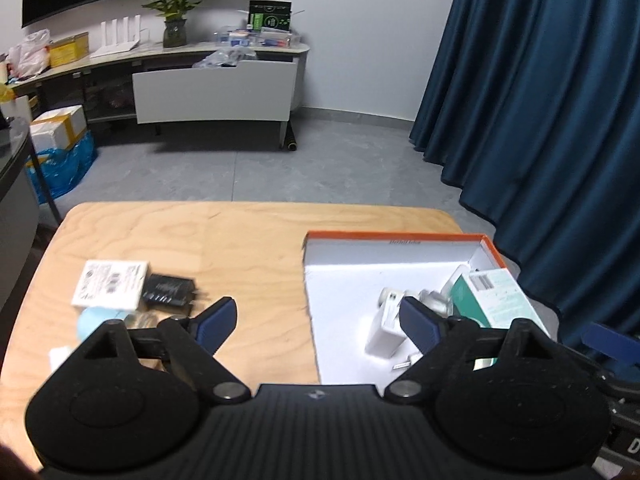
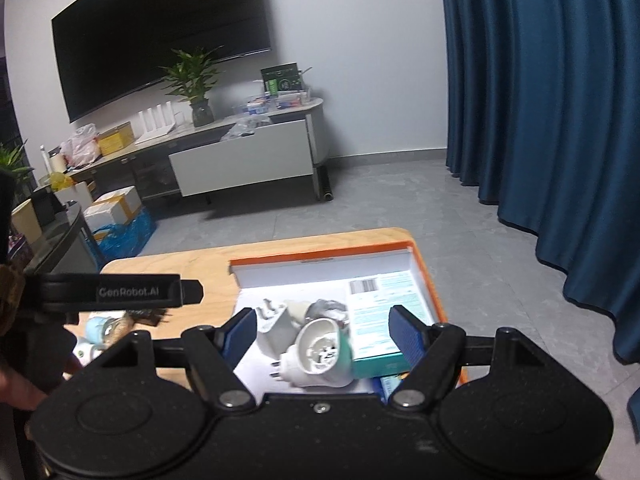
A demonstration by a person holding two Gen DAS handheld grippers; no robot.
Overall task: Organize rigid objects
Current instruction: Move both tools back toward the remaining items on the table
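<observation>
Clutter fills the right end of the orange-rimmed box [image 2: 430,280], which sits on the right half of the wooden table [image 1: 240,240], its far rim near the table's far edge; inside it, against the right wall, lies a teal-and-white carton [image 2: 380,312], and just left of that lie a white round plug adapter [image 2: 320,354], a crumpled silvery piece [image 2: 326,310] and a white charger block [image 2: 276,330], all bunched toward the near right corner; the box's far left floor is bare white. Outside the box, toward the table's left edge, a white labelled carton [image 1: 110,284] lies flat, touching a black power adapter [image 1: 168,290] on its right; a pale blue round object [image 1: 94,320] sits just nearer than them, partly hidden by the tool. The left gripper [image 1: 316,316] hangs above the box's left wall, its blue pads [image 1: 218,320] spread wide with nothing between them; no earlier view shows how it came there. The right gripper [image 2: 324,330] hovers over the box's contents, released as well, pads apart either side of the round adapter without pressing it. In the right wrist view the left tool's black body crosses the left side, a hand [image 2: 16,384] beneath it. Beyond the table stand a blue curtain [image 1: 540,120] and a low cabinet [image 1: 212,88].
</observation>
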